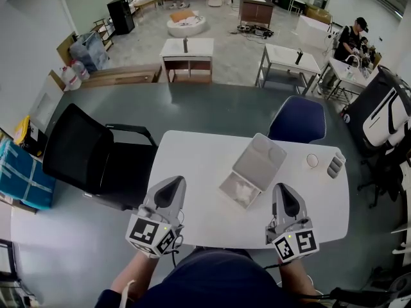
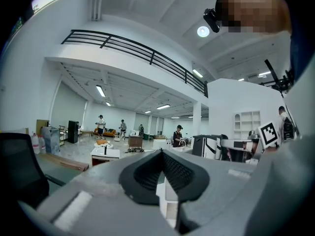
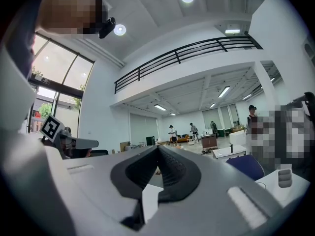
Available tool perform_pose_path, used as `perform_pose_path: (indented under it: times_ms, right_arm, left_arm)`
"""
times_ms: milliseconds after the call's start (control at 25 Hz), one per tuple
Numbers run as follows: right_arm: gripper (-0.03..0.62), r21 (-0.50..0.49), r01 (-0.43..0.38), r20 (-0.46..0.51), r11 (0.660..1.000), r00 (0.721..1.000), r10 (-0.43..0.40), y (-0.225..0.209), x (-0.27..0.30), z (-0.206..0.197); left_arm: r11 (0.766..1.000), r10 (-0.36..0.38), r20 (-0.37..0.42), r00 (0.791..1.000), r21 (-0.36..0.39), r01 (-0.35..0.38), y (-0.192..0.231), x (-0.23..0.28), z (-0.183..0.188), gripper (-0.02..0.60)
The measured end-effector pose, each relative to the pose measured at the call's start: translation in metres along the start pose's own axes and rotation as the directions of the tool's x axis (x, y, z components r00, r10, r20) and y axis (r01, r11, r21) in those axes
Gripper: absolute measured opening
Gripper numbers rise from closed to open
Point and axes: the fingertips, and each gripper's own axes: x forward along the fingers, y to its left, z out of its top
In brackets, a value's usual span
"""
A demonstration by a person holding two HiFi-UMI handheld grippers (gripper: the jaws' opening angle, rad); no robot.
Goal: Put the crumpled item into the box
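Note:
An open white box lies mid-table in the head view, its flat lid folded back toward the far right. Something pale and crumpled shows inside the box's lower half. My left gripper hovers over the table's near left part, left of the box, jaws shut and empty. My right gripper is near the front edge, just right of the box, also shut with nothing in it. In the left gripper view the jaws meet at the tip; in the right gripper view they do too.
The white table also carries a small round white object and a grey item at its right end. A black chair stands at the left, a blue chair behind the table.

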Motion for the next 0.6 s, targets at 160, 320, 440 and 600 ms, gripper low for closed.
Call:
perform_pose_path:
  times_ms: [160, 320, 440, 600]
  right_arm:
    - [0.002, 0.002, -0.002, -0.005, 1.000, 1.000, 0.002, -0.0030, -0.0011, -0.0021]
    - [0.002, 0.002, -0.004, -0.011, 1.000, 1.000, 0.004, -0.0006, -0.0020, -0.0055]
    - [0.002, -0.001, -0.005, -0.013, 1.000, 1.000, 0.005, 0.0001, -0.0028, -0.0080]
    - [0.002, -0.005, -0.004, -0.015, 1.000, 1.000, 0.003, -0.0030, -0.0035, -0.0068]
  left_arm:
    - [1.000, 0.006, -0.004, 1.000, -0.003, -0.006, -0.0021, 0.0021, -0.0027, 0.002]
    - [1.000, 0.007, -0.007, 1.000, -0.009, -0.007, -0.0020, 0.0002, -0.0062, 0.002]
    - [1.000, 0.009, -0.004, 1.000, -0.011, -0.009, -0.0019, -0.0011, -0.0078, 0.002]
    - [1.000, 0.014, 0.002, 1.000, -0.017, -0.014, -0.0046, 0.0000, -0.0039, 0.002]
